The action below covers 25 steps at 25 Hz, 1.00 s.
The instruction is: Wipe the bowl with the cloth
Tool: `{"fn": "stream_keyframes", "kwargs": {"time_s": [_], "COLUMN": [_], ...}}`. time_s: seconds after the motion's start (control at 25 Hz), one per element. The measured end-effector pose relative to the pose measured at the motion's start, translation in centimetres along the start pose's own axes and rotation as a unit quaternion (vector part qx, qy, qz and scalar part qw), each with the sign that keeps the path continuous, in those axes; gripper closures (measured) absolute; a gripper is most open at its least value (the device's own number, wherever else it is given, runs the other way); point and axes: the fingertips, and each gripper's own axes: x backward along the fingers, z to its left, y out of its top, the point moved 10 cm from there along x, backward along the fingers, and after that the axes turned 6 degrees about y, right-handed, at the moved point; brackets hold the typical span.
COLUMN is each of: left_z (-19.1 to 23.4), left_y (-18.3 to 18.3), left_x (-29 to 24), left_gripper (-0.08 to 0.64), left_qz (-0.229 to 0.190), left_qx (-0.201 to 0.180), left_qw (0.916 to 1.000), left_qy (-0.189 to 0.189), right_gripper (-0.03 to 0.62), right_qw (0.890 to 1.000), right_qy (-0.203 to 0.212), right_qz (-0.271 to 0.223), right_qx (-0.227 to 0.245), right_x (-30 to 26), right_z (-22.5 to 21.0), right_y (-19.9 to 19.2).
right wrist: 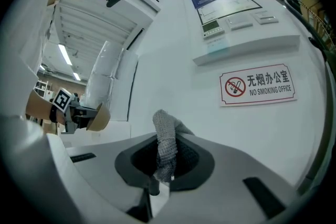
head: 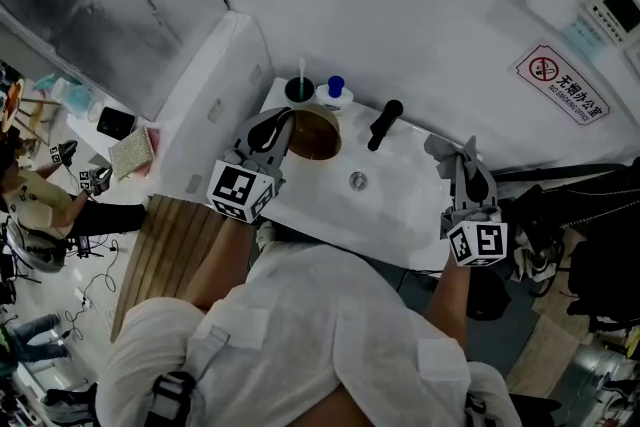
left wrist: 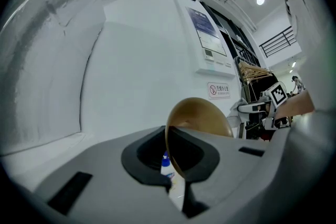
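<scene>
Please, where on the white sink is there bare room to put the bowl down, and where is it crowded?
Bare: the basin around the drain, between the bowl in the left gripper and the right gripper with the cloth. Crowded: the back edge, where the cup, the bottle and the black faucet stand.

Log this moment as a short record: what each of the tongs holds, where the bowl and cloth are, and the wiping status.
left tongs: shut on the rim of the brown bowl
right tongs: shut on the grey cloth
bowl position: held above the white sink, left end
cloth position: right side, apart from the bowl
wiping: not yet begun
behind bowl: blue-capped bottle, dark cup
</scene>
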Motion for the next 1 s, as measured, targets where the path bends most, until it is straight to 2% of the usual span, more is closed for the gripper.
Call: {"fn": "stream_keyframes", "kwargs": {"time_s": [1.0], "left_z": [-0.25], "left_y": [-0.41], "left_x": [-0.40], "left_gripper": [0.541], "left_qz": [0.005], "left_qx": [0.002], "left_qw": [1.0000], "left_qy": [0.001], "right_gripper": [0.551], "right_qw": [1.000], "right_qy": [0.001], "right_qz": [0.001], "right_qx": [-0.011], "right_x": [-0.41], "right_z": [-0.09], "right_y": [-0.88]}}
